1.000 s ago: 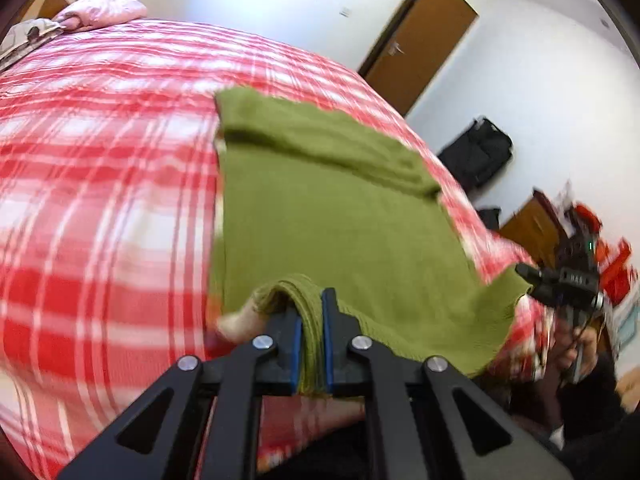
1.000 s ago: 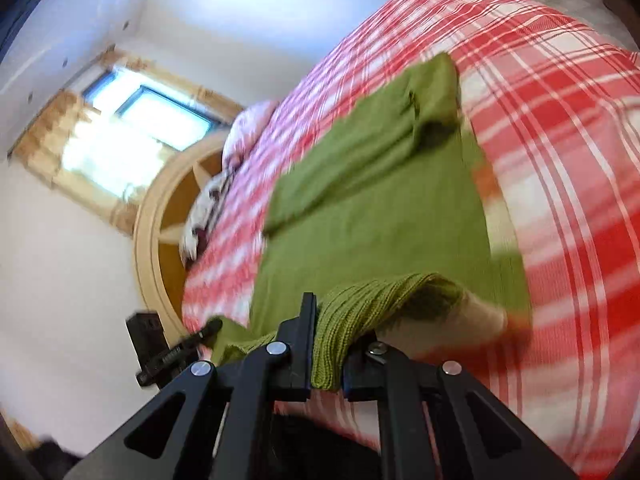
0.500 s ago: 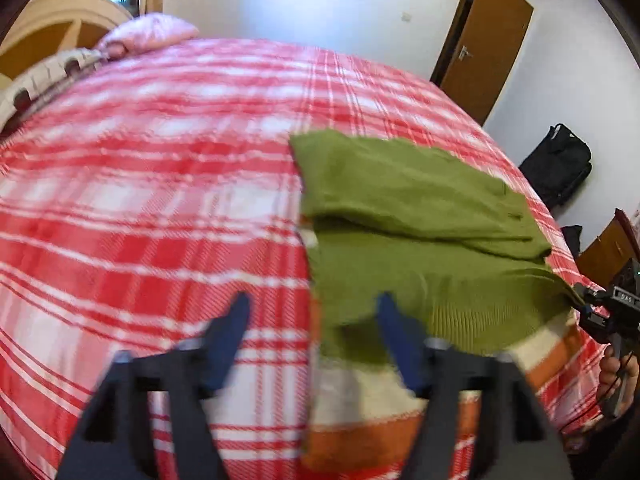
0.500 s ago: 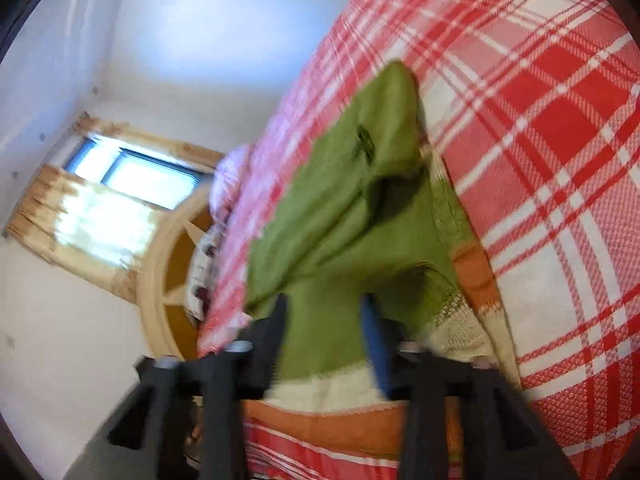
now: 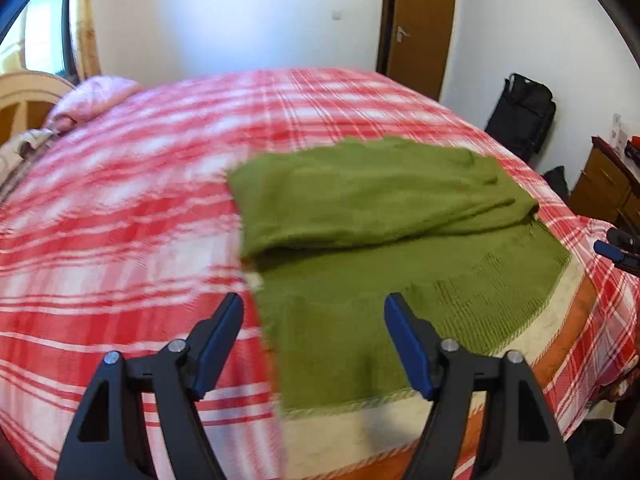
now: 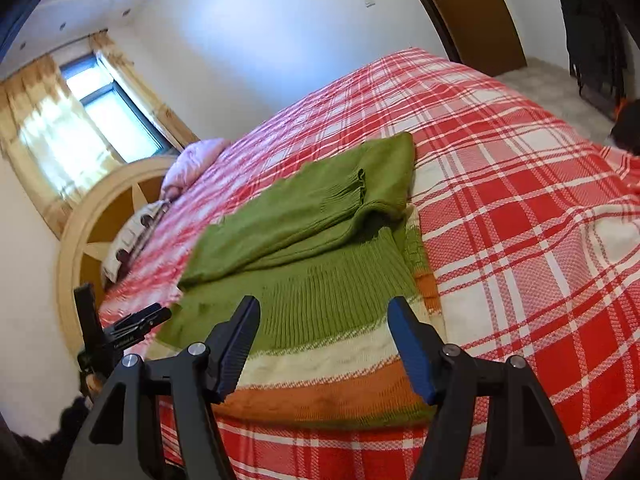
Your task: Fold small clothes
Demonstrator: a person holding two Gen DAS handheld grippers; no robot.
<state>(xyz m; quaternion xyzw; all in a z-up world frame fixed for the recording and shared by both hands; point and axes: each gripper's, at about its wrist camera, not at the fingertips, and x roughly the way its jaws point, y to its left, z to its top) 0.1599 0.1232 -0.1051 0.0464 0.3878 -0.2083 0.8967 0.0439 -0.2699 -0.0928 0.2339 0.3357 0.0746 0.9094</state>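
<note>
The sweater (image 5: 360, 208) lies flat near the foot edge of the bed (image 5: 120, 220), on the red and white checked bedspread. It is a green knit with cream and orange bands at the hem. A green part is folded across the upper body and lies on top of it, with a ribbed cuff (image 6: 352, 188) showing near the middle in the right wrist view.

Left tool (image 5: 314, 332): the pads stand apart and are closing slightly. Nothing is clamped. The left edge of the sweater lies below the gap, and no pad presses on it.

Right tool (image 6: 324, 336): the pads stand apart and are opening. Nothing is clamped. The striped hem (image 6: 320, 376) lies below and just in front of the gap, untouched.

Step in hand, as judged: one fold is laid and both tools are free of the cloth. The garment is partly folded; at least one more fold appears to remain.

Next move, as judged:
1. Select two grasp points on one edge, most likely the hem corners.
2. Lower each tool until the cloth sits between the pads, then clamp.
3. Lift both corners together and carry them over the body evenly.

Caution: the knit is soft and thick. A shallow grasp may slip or catch only the top layer.
</note>
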